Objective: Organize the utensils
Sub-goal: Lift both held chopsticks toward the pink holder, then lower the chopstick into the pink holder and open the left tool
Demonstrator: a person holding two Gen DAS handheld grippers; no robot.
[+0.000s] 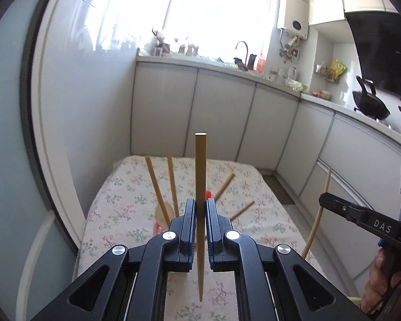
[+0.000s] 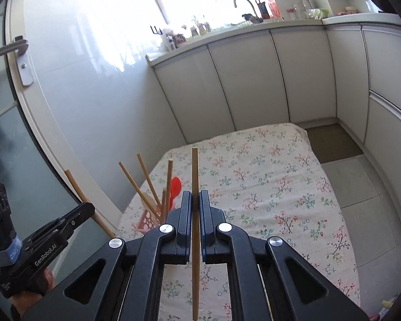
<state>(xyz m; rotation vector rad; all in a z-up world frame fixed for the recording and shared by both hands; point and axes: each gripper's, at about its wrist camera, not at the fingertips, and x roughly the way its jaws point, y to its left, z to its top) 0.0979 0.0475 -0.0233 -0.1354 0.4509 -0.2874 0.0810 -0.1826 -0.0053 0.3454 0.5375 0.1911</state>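
Note:
My left gripper (image 1: 200, 203) is shut on a wooden chopstick (image 1: 200, 165) that stands nearly upright, its square end up and its tip hanging below the jaws. My right gripper (image 2: 196, 195) is shut on a second chopstick (image 2: 194, 171), also upright. Each gripper shows in the other's view: the right gripper (image 1: 324, 200) holds its chopstick (image 1: 316, 222) at the right edge, the left gripper (image 2: 89, 207) holds its chopstick (image 2: 77, 190) at the lower left. A pink perforated holder (image 2: 145, 223) on the floral tablecloth (image 2: 267, 187) carries several chopsticks (image 2: 144, 179) and a red spoon (image 2: 175, 187).
The small table stands in a kitchen corner, with a glossy white wall and a glass door (image 2: 13, 139) to its left. White cabinets (image 2: 254, 80) run behind and to the right. A brown mat (image 2: 331, 141) lies on the floor past the table's far right corner.

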